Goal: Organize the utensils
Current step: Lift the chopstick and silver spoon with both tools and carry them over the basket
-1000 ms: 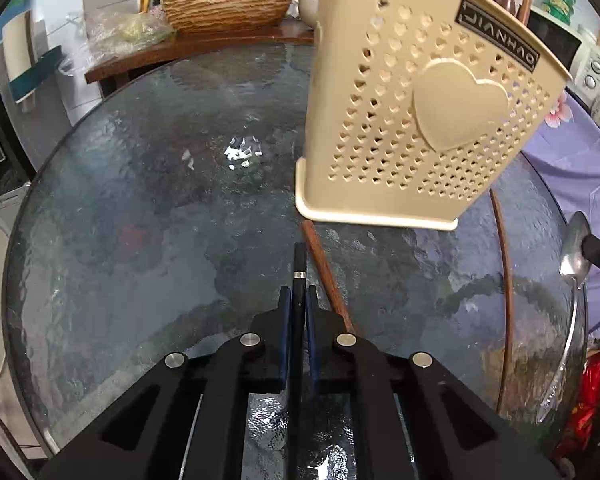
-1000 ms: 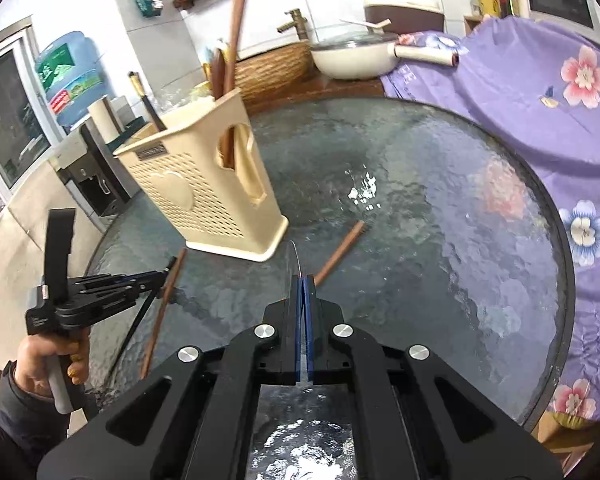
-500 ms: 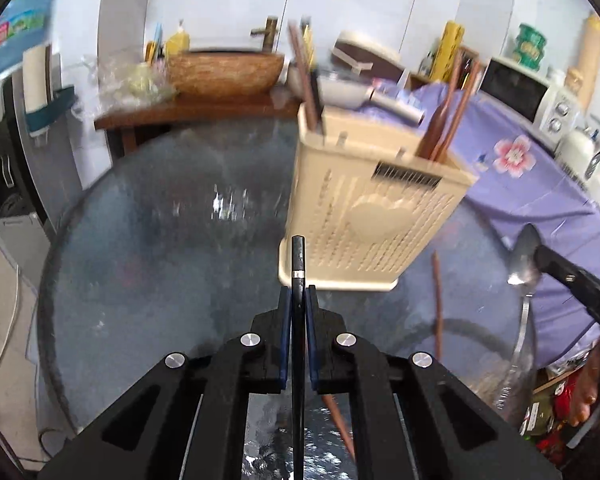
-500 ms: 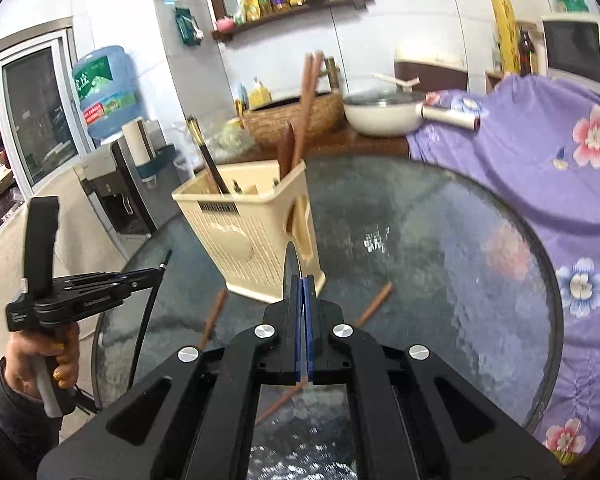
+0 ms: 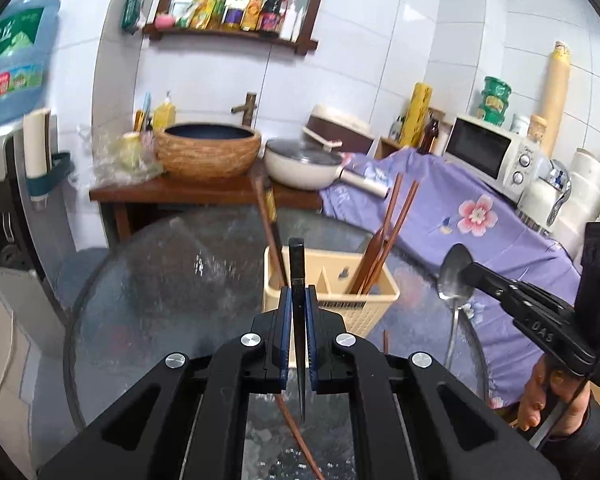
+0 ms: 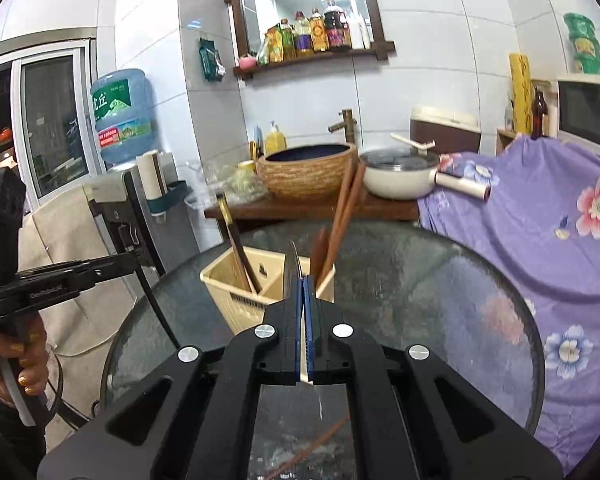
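Left tool (image 5: 299, 300) and right tool (image 6: 303, 292), both raised level, fingers pressed together on thin items; bare hands grip their handles.

The utensil holder (image 5: 374, 304) is cream with a slotted front; the chopsticks (image 5: 392, 224) in it are reddish brown; the left gripper (image 5: 299, 300) is black with blue pads (image 5: 285, 312); the chopstick (image 5: 297, 276) it grips is black; the spoon (image 5: 454, 276) is silver; the cloth (image 6: 540, 232) is purple with pink and white flowers; the basin (image 6: 308, 178) is woven tan outside, dark blue inside.
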A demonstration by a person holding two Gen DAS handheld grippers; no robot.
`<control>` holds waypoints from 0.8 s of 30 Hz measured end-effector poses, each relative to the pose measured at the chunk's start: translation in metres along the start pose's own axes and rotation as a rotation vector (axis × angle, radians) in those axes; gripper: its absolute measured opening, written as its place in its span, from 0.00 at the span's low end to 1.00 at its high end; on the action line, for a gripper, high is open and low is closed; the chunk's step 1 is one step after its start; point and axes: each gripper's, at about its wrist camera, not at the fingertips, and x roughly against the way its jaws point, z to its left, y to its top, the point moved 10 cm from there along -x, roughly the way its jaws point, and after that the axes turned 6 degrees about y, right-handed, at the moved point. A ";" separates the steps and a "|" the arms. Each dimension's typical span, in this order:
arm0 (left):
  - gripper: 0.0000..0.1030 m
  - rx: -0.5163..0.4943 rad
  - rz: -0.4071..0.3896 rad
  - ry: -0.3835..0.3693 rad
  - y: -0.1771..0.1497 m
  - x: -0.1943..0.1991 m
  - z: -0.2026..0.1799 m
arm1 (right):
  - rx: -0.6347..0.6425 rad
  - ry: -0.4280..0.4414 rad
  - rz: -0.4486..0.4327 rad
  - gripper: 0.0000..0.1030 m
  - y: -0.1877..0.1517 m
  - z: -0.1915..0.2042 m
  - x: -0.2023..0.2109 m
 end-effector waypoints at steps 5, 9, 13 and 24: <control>0.06 -0.007 -0.051 -0.030 0.035 0.018 -0.007 | 0.007 -0.006 -0.044 0.02 0.035 0.005 -0.003; 0.06 -0.022 -0.110 -0.031 0.073 0.034 -0.016 | 0.040 -0.051 -0.102 0.02 0.069 0.007 -0.008; 0.06 -0.010 -0.163 -0.022 0.108 0.040 -0.021 | 0.114 -0.130 -0.171 0.02 0.097 0.011 -0.017; 0.06 0.076 -0.171 0.053 0.124 -0.011 -0.004 | 0.285 -0.316 -0.229 0.02 0.088 0.013 -0.068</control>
